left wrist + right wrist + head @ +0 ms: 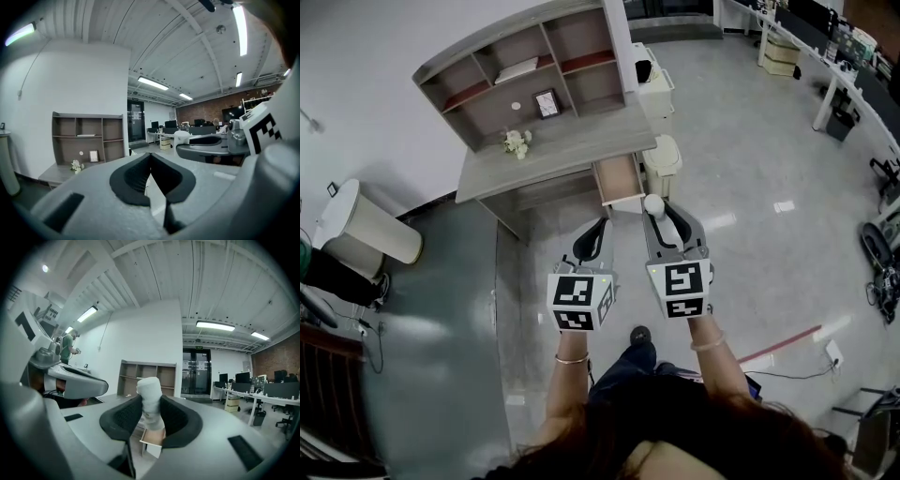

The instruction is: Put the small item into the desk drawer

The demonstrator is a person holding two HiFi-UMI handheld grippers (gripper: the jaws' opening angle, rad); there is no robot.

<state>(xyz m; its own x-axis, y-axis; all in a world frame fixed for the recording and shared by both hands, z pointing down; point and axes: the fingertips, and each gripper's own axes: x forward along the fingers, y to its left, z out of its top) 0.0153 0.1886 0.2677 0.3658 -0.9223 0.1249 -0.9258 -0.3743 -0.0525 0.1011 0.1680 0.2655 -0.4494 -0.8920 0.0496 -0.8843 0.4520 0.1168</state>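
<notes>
My right gripper (659, 216) is shut on a small white cylindrical item (652, 201), which stands upright between the pads (149, 391) and pokes out above them. It hangs in the air just short of the grey desk (553, 155). The desk's wooden drawer (619, 180) is pulled open, and it shows below the item in the right gripper view (151, 439). My left gripper (596, 228) is beside the right one, to its left. Its jaws (151, 157) meet at the tips with nothing between them.
A hutch with shelves (525, 70) stands on the desk, with a small flower bunch (517, 142) and a picture frame (547, 103). White bins (663, 159) stand right of the drawer. A white trash can (370, 230) is at the left, and office desks (825, 47) are far right.
</notes>
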